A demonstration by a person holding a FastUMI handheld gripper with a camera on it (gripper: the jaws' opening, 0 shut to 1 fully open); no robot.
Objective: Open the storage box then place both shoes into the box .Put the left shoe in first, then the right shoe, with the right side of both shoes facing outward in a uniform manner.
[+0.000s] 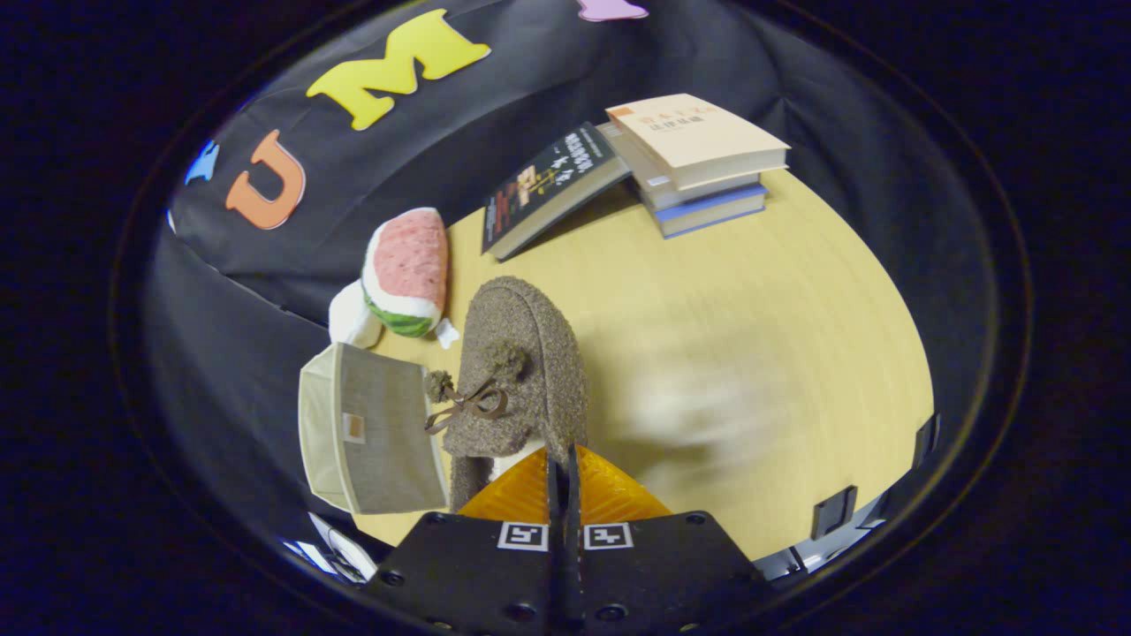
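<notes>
A brown fuzzy shoe (521, 362) with two pom-poms and a lace bow points its toe away from me, just ahead of my fingers. My gripper (563, 464) is shut on the rear edge of the shoe's opening, where a bit of white lining shows. The fingers stand almost together with the thin collar pinched between them. The storage box (371, 433), beige fabric with a grey panel and a small tag, stands right beside the shoe on its left, at the table's edge. I cannot tell whether its lid is open.
A watermelon plush toy (406, 274) lies beyond the box. Farther back a dark book (543, 185) leans on a stack of books (698, 159). A pale blurred patch (698, 415) shows on the wooden table (795, 309) to the right of the shoe.
</notes>
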